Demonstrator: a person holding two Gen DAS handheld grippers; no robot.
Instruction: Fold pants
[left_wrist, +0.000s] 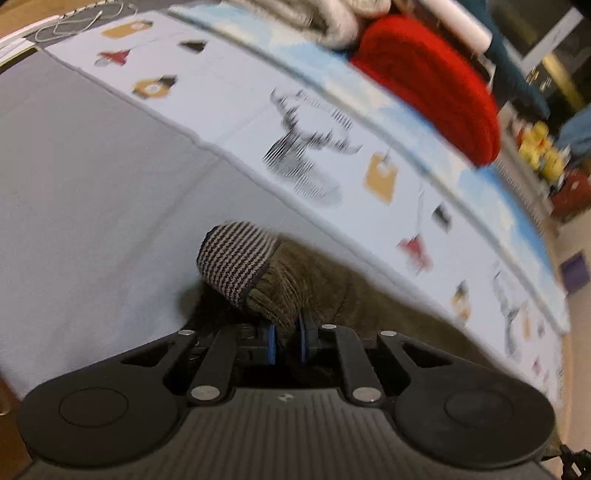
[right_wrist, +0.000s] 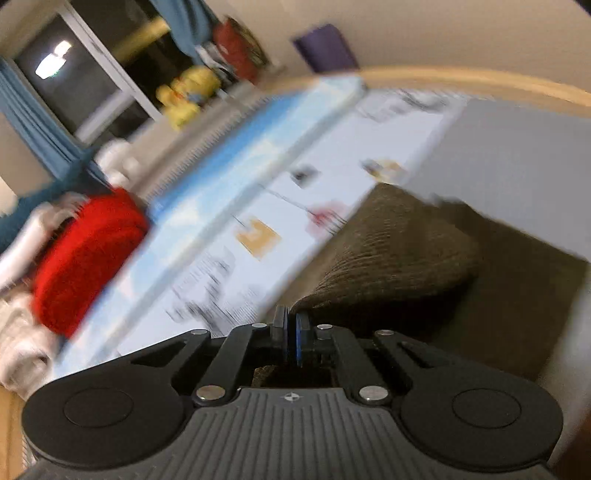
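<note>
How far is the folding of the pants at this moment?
Done: both grippers have hold of the brown pants. In hand: the left gripper pinches them near the striped waistband, and the right gripper is shut on a fabric edge, with the cloth raised off the grey sheet. Left: no finished fold shows yet; the pants still need laying flat and folding.

Black ribbed tongs (left_wrist: 288, 341), blue pads (left_wrist: 272, 343), silver rivets

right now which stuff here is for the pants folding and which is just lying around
For the job:
- pants
- left gripper, shut on pants
- right gripper, shut on pants

Just lying about:
- red knit
- grey blanket
- yellow toys
- printed sheet
</note>
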